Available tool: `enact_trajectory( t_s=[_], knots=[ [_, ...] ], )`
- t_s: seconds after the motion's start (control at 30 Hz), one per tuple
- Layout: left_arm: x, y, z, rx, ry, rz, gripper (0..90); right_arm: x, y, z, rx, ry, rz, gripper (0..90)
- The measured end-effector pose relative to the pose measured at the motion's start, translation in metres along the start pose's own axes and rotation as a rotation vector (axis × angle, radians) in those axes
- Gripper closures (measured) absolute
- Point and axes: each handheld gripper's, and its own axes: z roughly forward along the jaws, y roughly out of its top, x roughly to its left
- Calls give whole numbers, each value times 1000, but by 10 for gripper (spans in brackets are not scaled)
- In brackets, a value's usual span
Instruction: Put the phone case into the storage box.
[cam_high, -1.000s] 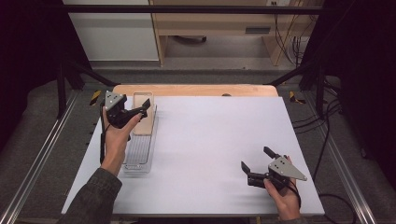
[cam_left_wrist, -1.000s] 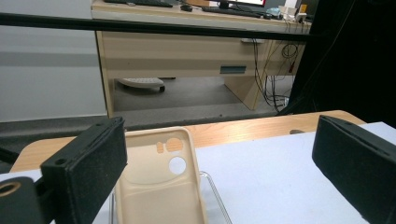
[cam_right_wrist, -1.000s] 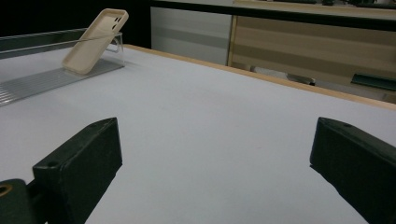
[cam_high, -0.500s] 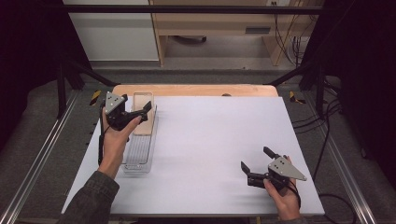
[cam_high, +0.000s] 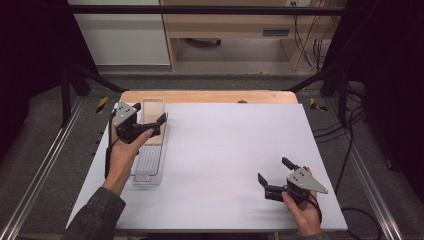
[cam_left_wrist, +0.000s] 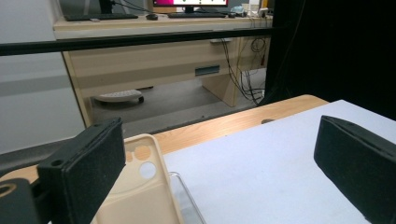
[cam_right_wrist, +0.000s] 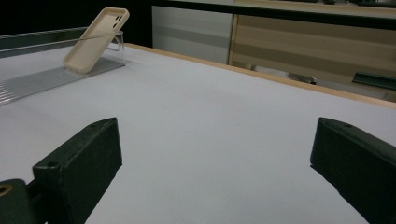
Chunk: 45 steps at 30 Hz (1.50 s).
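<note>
High view: a white table (cam_high: 220, 160) with a wooden far edge stands on grey floor, a pale wooden desk (cam_high: 235, 30) behind it. The left gripper (cam_high: 148, 125) hovers wide open, holding nothing, over a beige phone case (cam_high: 152, 112) leaning tilted at the far end of a clear tray (cam_high: 148, 167). The right gripper (cam_high: 272, 172), wide open and empty, sits near the table's near right corner, well apart.

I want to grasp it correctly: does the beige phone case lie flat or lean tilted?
Tilted. The beige phone case leans with its top on the end wall of the clear plastic tray.
</note>
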Motion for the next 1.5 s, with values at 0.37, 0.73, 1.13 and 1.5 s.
enact_trajectory(
  t_s=[0.37,0.73,1.13,1.5],
  knots=[
    [0,5,-12,-29,-34,-13,18,1,0,0,0,3,-1,22],
    [13,10,-34,-70,-31,-44,17,1,0,0,2,-1,3,21],
    [24,1,-55,-90,-22,-61,17,1,0,1,5,-2,5,22],
    [33,-1,-75,-121,-11,-75,17,2,0,1,7,-2,4,21]
  ],
)
